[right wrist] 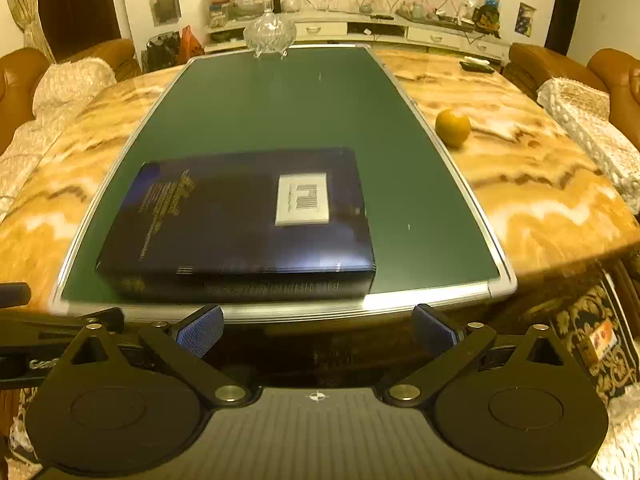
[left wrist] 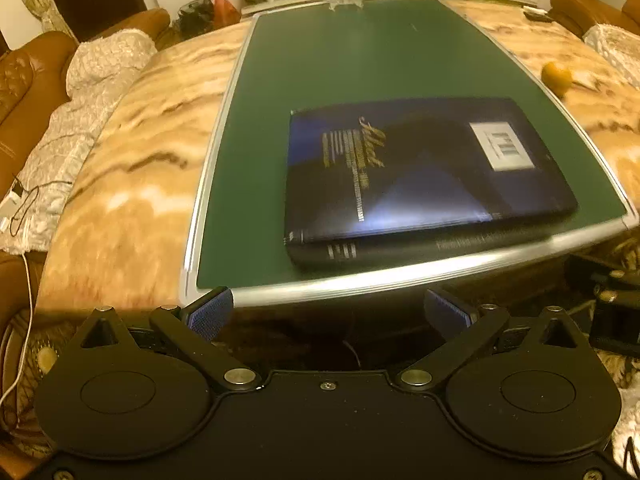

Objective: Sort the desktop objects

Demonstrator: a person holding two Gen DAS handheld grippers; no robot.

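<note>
Right wrist view: a marble-patterned table (right wrist: pixel 520 184) carries a green board (right wrist: pixel 280 108), where a dark blue book (right wrist: pixel 240 220) lies back cover up near the front edge, barcode label (right wrist: pixel 303 199) showing, gold lettering too blurred to read. An orange (right wrist: pixel 453 127) sits beside the board. Both the left gripper (left wrist: pixel 328 312) and right gripper (right wrist: pixel 318 326) hang spread wide and empty, short of the board.

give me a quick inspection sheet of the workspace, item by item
surface: marble-pattern table with a green board in a silver frame lying on it
job's things: dark blue book flat on the board near its front edge, barcode label up; orange on the table right of the board; glass bowl at the board's far end
clutter: dark flat object on the table's far right, too small to identify
grippers: left tool open, empty; right tool open, empty
cables: white and dark cables on the sofa cover at left
surroundings: brown sofas, patterned rug, sideboard
</note>
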